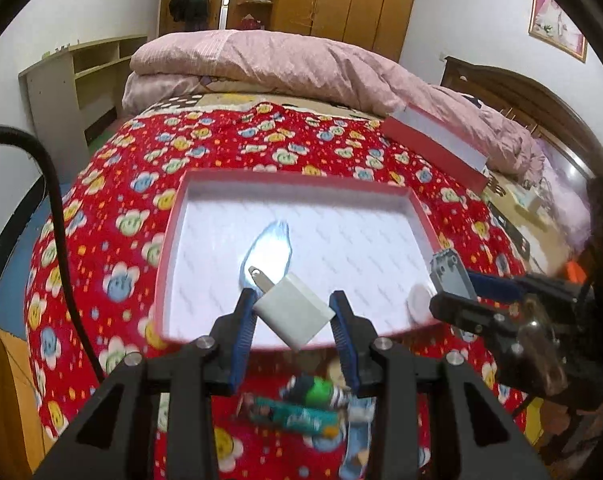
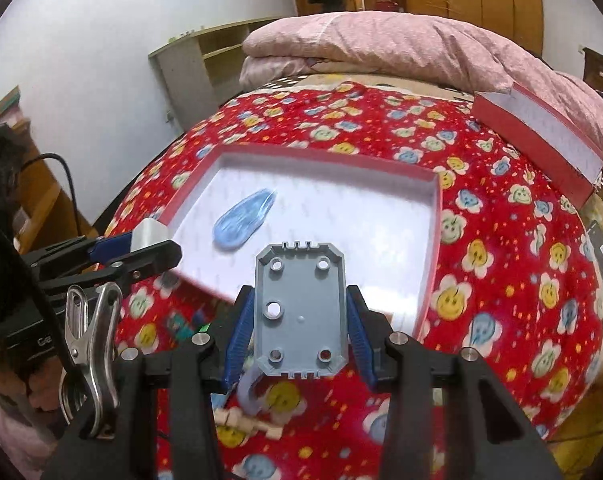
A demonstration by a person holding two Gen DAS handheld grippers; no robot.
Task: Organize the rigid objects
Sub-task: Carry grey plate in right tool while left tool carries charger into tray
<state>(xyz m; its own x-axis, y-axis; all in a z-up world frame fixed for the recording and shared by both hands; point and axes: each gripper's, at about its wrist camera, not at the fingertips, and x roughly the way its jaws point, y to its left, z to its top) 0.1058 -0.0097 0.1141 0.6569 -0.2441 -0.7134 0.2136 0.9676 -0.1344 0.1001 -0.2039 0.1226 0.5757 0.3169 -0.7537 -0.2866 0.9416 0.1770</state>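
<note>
left gripper (image 1: 293, 304) has its blue fingers (image 1: 243, 324) clamped on a white charger (image 1: 295, 312), tilted, its metal prongs pointing up and away, hanging over the near edge of the open red box (image 1: 173, 232). right gripper (image 2: 301, 316) grips a grey plastic plate (image 2: 301, 312) by its two long sides, held flat to the camera, holes at its corners, also above the box's near rim. inside the box, on the white lining, lies a blue spoon (image 2: 243, 220), alone, towards the left half. the box sits on a red flowered blanket (image 2: 501, 260) on the bed. its lid (image 2: 541, 140) leans against the pink quilt (image 2: 381, 44) far right. below the left gripper, blurred on the blanket, a green tube (image 1: 297, 416) and a small green-topped thing i cannot make out. under the right gripper, a pale wooden piece (image 2: 245, 420).
</note>
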